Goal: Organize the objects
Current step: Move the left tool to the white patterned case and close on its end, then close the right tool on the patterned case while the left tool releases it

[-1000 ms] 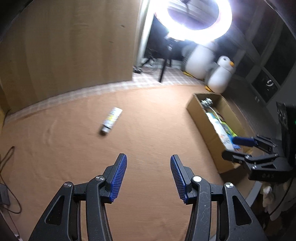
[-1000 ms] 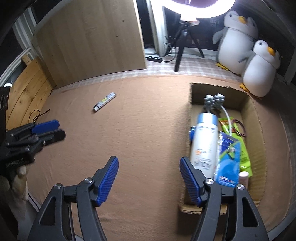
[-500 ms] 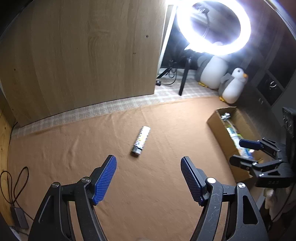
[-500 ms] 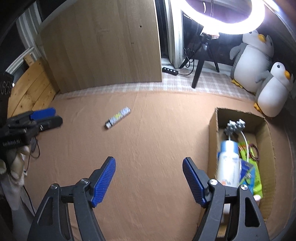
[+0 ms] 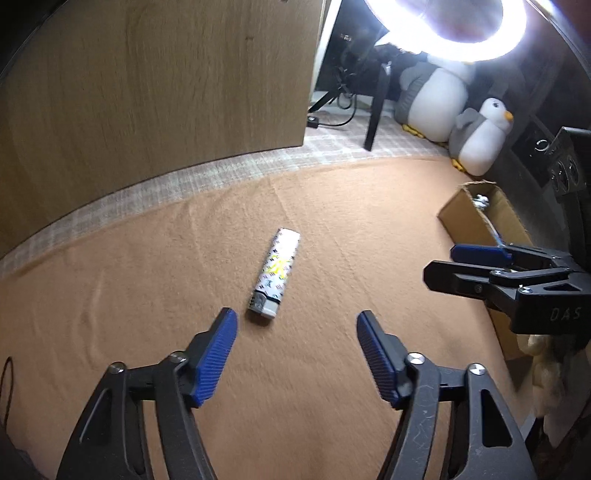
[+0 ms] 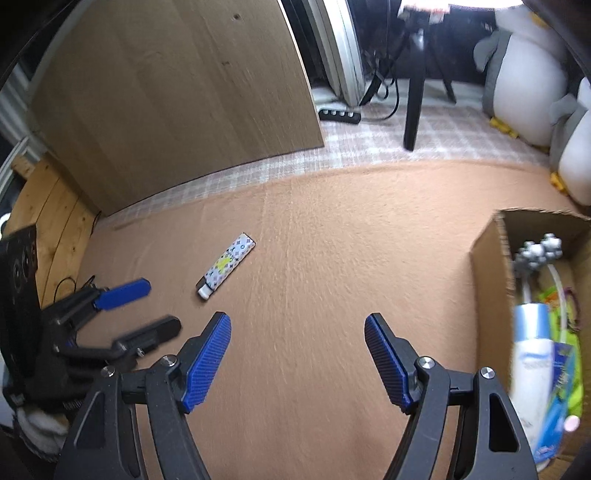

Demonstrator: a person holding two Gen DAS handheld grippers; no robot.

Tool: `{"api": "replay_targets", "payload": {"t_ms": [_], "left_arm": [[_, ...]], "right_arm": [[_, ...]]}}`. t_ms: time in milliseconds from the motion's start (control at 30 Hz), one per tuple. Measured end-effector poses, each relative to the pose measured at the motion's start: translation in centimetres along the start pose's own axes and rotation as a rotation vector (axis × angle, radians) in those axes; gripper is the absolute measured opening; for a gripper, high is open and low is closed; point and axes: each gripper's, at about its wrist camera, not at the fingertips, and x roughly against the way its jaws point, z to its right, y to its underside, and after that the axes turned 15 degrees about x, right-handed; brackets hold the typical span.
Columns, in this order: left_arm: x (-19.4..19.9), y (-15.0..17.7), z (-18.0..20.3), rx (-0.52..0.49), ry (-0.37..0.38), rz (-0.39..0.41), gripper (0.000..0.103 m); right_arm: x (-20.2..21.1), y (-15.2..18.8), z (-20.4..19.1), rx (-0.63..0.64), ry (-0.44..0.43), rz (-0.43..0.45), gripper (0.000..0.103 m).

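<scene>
My left claw (image 5: pixel 295 354) had just narrowed yet stood apart, empty, the lighter (image 5: pixel 275 273) at frame centre; my right claw (image 6: pixel 297 354) gaped empty too.

Ring light (image 5: pixel 443 33) glare, dim blurred edges

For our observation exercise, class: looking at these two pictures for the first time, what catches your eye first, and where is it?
A patterned lighter lies alone on the brown carpet, just ahead of the open left gripper. Off to the right stands an open cardboard box filled with items, a white bottle among them. At the back, a bright ring light glares above two plush penguins.
</scene>
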Motion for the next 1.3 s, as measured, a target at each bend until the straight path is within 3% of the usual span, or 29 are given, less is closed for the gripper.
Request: {"api": "replay_targets", "payload": {"t_ms": [67, 233, 400, 600, 767, 933, 1300], "left_arm": [[-1.3, -0.5, -0.4, 0.011, 0.005, -0.014, 0.055], [-3.8, -1.4, -1.4, 0.050, 0.032, -0.048, 0.042], [-5.5, -2.0, -2.3, 0.089, 0.041, -0.054, 0.040], [-6.2, -2.5, -2.7, 0.097, 0.055, -0.059, 0.040], [-6.4, -2.7, -2.9, 0.104, 0.075, -0.067, 0.026], [-6.2, -2.1, -2.5, 0.093, 0.094, -0.076, 0.024], [-5.3, 1.0, -1.2, 0.133, 0.099, -0.058, 0.024]], "right_arm": [[-1.1, -0.5, 0.2, -0.022, -0.035, -0.009, 0.062], [-4.5, -2.0, 0.3, -0.082, -0.135, -0.051, 0.042], [-6.5, -3.2, -0.1, -0.101, -0.181, -0.059, 0.032], [-8.2, -4.3, -0.1, -0.133, -0.227, -0.069, 0.030], [-9.6, -5.0, -0.8, -0.121, -0.243, -0.095, 0.030], [-10.5, -4.9, -1.5, -0.107, -0.266, -0.121, 0.011], [-9.4, -3.4, -2.8, -0.043, -0.274, -0.148, 0.011]]}}
